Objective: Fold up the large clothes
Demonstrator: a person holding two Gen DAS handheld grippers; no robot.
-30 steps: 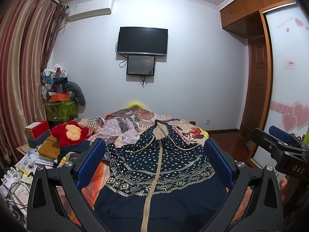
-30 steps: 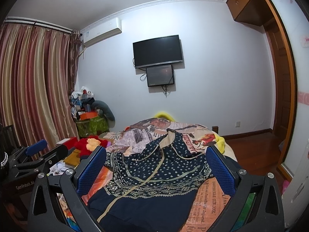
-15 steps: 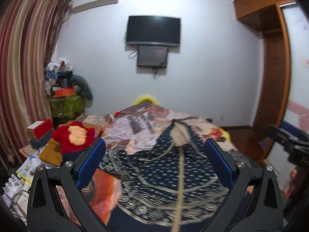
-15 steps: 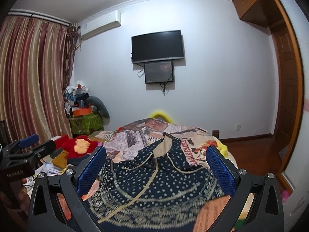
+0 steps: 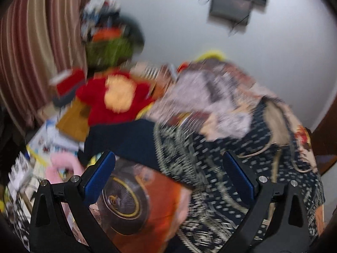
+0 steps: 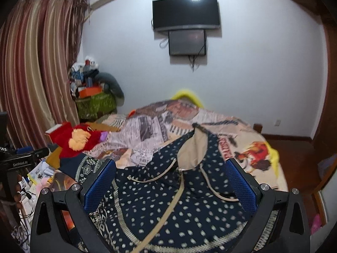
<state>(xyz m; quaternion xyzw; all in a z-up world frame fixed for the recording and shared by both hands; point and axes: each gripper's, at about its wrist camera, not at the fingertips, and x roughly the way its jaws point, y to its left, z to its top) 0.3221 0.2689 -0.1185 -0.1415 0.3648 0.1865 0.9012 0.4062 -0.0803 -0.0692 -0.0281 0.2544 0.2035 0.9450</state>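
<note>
A large navy hooded garment point(image 6: 172, 200) with white dots, patterned bands and a beige hood lining lies spread on the bed, hood toward the far wall. In the blurred left wrist view the garment point(image 5: 231, 168) fills the lower right, its dark left sleeve point(image 5: 126, 143) reaching toward the bed's left edge. My left gripper point(image 5: 170, 177) is open above the sleeve area, nothing between its blue pads. My right gripper point(image 6: 171, 185) is open over the garment's chest, holding nothing. The left gripper's body point(image 6: 23, 160) shows at the left edge of the right wrist view.
The bed point(image 6: 259, 147) carries a printed newspaper-pattern cover. A red plush toy point(image 6: 75, 139), books and papers point(image 5: 52, 139) crowd the bedside at left. A cluttered green box point(image 6: 94, 103) stands by striped curtains point(image 6: 31, 63). A TV point(image 6: 186, 12) hangs on the far wall.
My left gripper has swung left and tipped downward, from over the garment's middle toward its left sleeve; its view is motion-blurred. My right gripper moved closer over the garment's chest. Both stayed open.
</note>
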